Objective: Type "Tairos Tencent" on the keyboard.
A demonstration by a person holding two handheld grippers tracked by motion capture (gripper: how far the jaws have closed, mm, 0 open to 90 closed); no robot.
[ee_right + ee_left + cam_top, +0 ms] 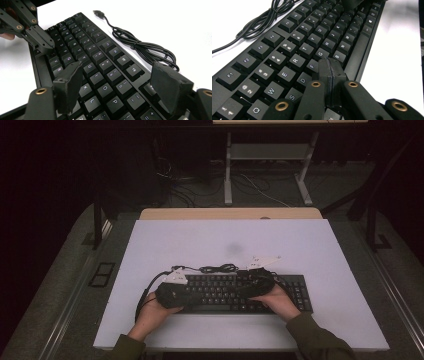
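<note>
White desk (310, 250) carries a black keyboard (235, 292): left fingers (331, 75), pressed together, hover above its F key; right fingers (170, 85), spread, straddle its right-hand keys.

Your keyboard (294, 45) looks like black plastic: the keycaps are matt with a faint sheen and pale printed legends, the frame slightly glossier along its edge. Its cable (142, 47) has a smooth, shiny black rubbery jacket. The bench (300, 245) under it carries a smooth, matt white top, with a pale wood edge showing at the far side. On your left hand-held gripper (332, 72) the arms look like matt black plastic with brass-coloured metal rivets; the pads (170, 85) of your right hand-held gripper (117, 85) look like rough, dull dark foam or rubber.
</note>
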